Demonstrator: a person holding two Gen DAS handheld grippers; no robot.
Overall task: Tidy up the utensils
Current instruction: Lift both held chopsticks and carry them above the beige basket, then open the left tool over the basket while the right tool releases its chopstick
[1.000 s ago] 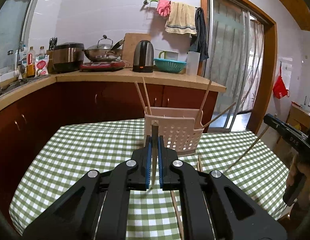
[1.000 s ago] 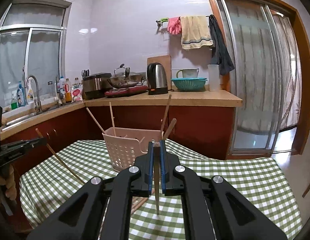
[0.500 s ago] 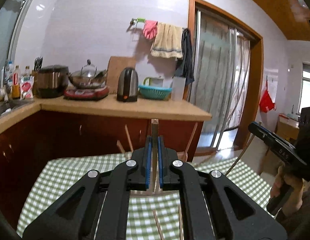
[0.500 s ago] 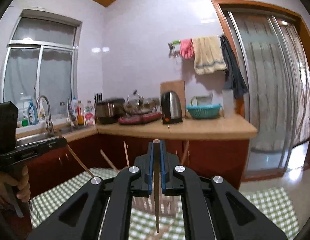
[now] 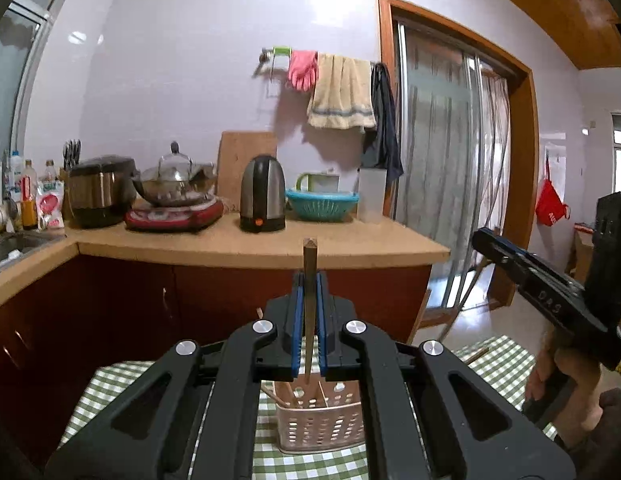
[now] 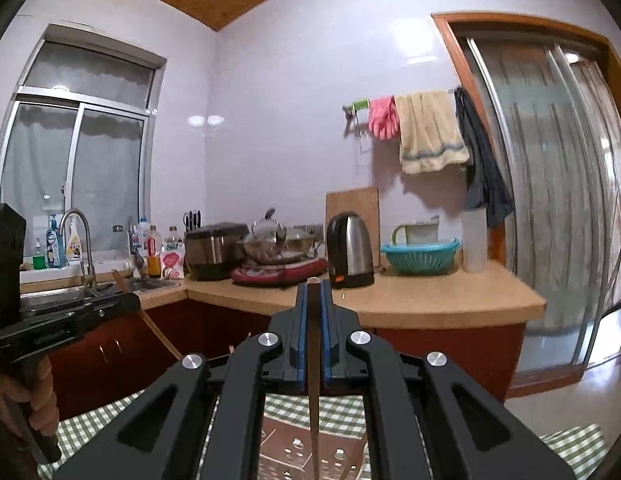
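Observation:
My left gripper is shut on a wooden chopstick that stands upright between its blue pads. Its lower end hangs above the pink perforated utensil basket, which holds several chopsticks. My right gripper is shut on another chopstick, whose point hangs over the same basket. The basket stands on the green-checked table. Each gripper shows in the other's view, the right gripper and the left gripper, both with a chopstick slanting down.
A loose chopstick lies on the tablecloth to the right. Behind the table runs a wooden counter with a kettle, wok, rice cooker and teal colander. A sink is at the left and a sliding glass door at the right.
Both grippers have risen with their chopsticks held. The basket has dropped from mid-frame to the bottom of both views, and more wall and ceiling show.

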